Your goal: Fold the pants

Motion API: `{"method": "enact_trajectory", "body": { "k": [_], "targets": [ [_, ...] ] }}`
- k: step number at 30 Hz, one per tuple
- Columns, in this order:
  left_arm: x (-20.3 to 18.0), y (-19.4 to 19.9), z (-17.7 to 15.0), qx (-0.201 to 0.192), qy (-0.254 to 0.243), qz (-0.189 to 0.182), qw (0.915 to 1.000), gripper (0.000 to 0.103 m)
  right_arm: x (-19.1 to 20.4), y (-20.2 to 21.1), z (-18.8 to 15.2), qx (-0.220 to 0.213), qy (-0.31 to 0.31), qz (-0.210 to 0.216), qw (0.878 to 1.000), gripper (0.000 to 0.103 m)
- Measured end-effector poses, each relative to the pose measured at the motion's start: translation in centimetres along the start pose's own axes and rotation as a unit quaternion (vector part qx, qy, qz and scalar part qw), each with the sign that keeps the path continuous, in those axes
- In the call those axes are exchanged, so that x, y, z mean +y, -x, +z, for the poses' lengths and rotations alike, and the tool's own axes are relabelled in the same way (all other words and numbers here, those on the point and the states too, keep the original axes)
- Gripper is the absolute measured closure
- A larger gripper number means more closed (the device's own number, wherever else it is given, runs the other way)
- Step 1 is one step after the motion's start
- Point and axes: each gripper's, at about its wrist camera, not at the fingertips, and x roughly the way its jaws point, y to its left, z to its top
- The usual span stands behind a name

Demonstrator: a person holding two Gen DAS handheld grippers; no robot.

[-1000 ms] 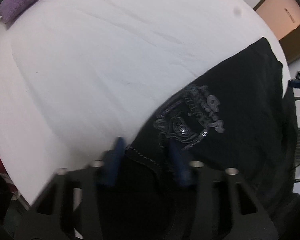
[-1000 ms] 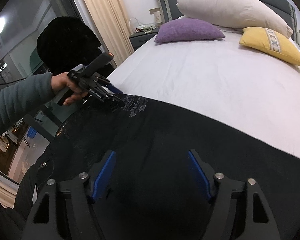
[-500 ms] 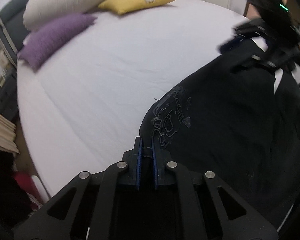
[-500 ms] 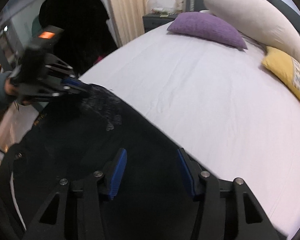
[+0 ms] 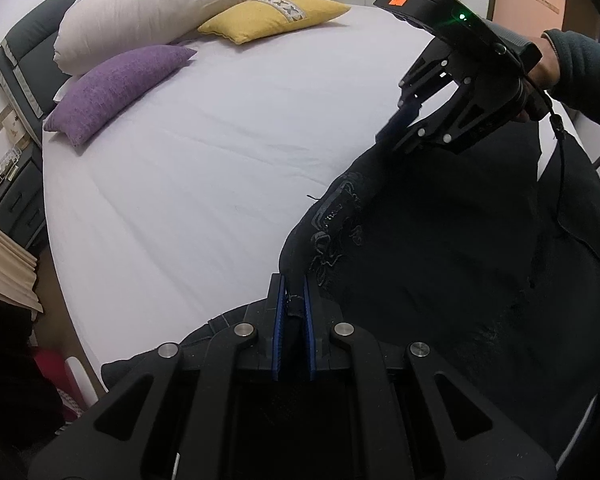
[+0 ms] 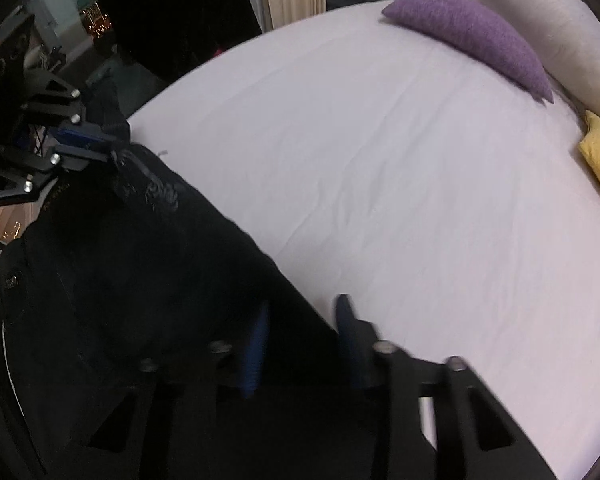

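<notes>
So my left gripper is clamped tight on a corner of the black pants, blue pads pinching a little nub of the fabric edge right at the embroidered patch. The pants lie along the near edge of the bed, spilling off it toward me, and from my left fingers the edge runs off toward 1 o'clock, straight up to my right gripper. That one sits at the far end of the same edge, and in its own view the fingers are spread with the hem between them, one pad over black cloth and the other over sheet. It's motion-blurred, so I can't swear whether they're touching the cloth yet, but they're definitely not closed on anything. Long axis of the pants, as far as I can judge, follows that edge between my two hands, so each hand owns its own end. Seems like the next bit hangs on the right closing on that hem. Purple pillow and the other cushions are well away at 11 o'clock.
</notes>
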Motion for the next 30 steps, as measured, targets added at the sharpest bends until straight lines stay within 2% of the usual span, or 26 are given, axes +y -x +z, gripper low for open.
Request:
{"method": "enact_trajectory", "body": {
  "k": [1,9,13,14,16,21,23,25,29,30],
  "targets": [
    [0.0,0.0,0.1,0.000,0.000,0.001,1.0000,0.095,-0.3,0.1,-0.2,0.002,-0.008,0.001,1.000,0.091],
    [0.4,0.8,-0.2,-0.006,0.016,0.000,0.9999,0.095,-1.1,2.1,-1.5,-0.035,-0.112,0.026,0.993,0.096],
    [-0.3,1.6,-0.8,-0.011,0.024,-0.003,0.9996,0.095,-0.8,3.2,-3.2,-0.082,-0.209,0.077,0.971,0.097],
    [-0.5,1.8,-1.0,-0.011,0.025,-0.003,0.9996,0.095,-0.5,3.5,-3.7,-0.100,-0.233,0.098,0.962,0.097],
    [-1.2,2.3,-1.4,-0.012,0.026,-0.005,0.9996,0.095,0.2,3.7,-4.3,-0.120,-0.253,0.120,0.952,0.097],
    [-3.3,3.9,-3.5,-0.012,0.034,-0.015,0.9992,0.096,1.1,3.4,-6.7,-0.141,-0.322,0.176,0.920,0.097],
    [-4.4,4.4,-4.6,-0.009,0.033,-0.015,0.9993,0.096,1.9,3.1,-7.5,-0.140,-0.335,0.187,0.913,0.097],
    [-5.5,5.0,-5.6,-0.005,0.033,-0.019,0.9993,0.096,2.7,3.2,-7.8,-0.132,-0.324,0.179,0.919,0.097],
    [-8.0,6.6,-7.8,-0.002,0.012,-0.019,0.9997,0.096,5.7,4.6,-8.0,-0.103,-0.263,0.144,0.949,0.097],
    [-8.7,6.9,-8.5,0.003,0.003,-0.016,0.9999,0.096,7.0,4.9,-8.2,-0.087,-0.235,0.124,0.960,0.097]
  ]
}}
